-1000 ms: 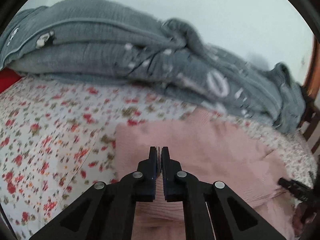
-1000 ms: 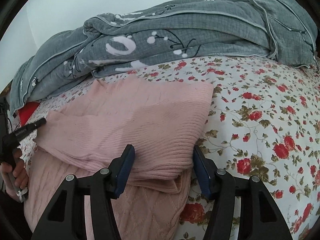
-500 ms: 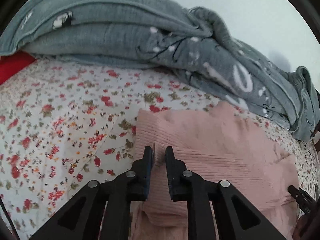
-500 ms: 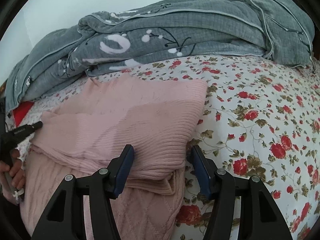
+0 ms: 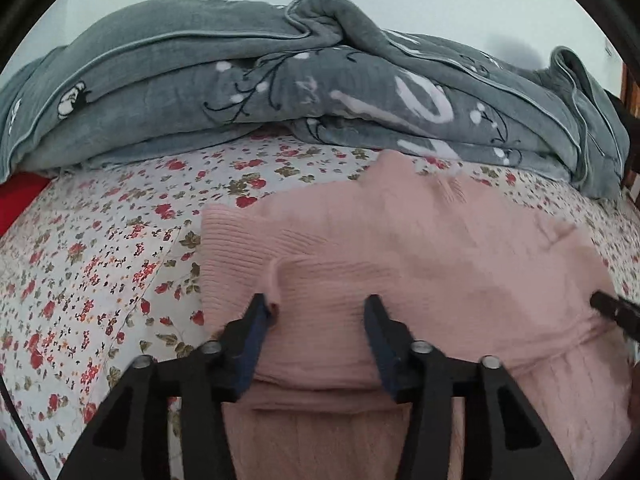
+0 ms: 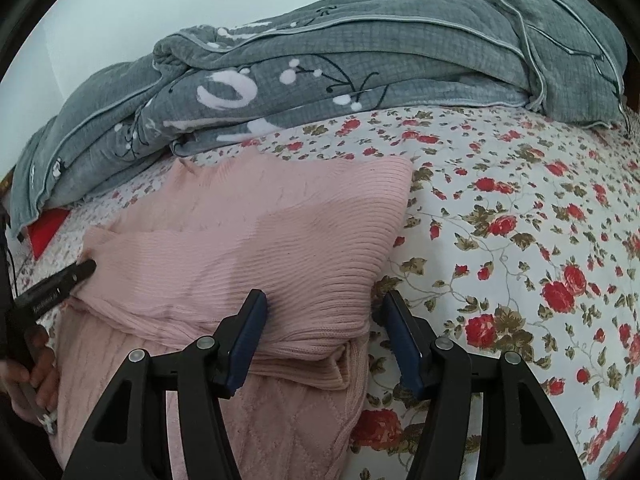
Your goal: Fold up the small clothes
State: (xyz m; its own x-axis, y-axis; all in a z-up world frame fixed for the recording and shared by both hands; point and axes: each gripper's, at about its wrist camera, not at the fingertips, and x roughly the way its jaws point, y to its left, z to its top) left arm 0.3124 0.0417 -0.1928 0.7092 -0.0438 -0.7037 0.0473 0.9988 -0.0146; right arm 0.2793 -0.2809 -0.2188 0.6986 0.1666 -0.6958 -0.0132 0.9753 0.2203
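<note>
Pink sweater (image 5: 420, 248) sits folded on the bed (image 6: 520, 208), just in front of the grey blanket (image 6: 360, 60). Left claw (image 5: 316, 312) has just been opening, now apart w/ the sweater's fold between its jaws. Right claw (image 6: 324, 312) is apart too, straddling the sweater's corner, not clamping.

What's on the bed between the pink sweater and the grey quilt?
Only bare floral bedsheet. The right wrist view shows a strip of it separating the pink sweater from the grey quilt; at the sweater's far left corner that strip narrows to almost nothing.

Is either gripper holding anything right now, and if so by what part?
Nothing is held. The left gripper has just opened over the folded pink sweater, letting its edge go. The right gripper stands open over the sweater's folded corner, pads not pressing.
</note>
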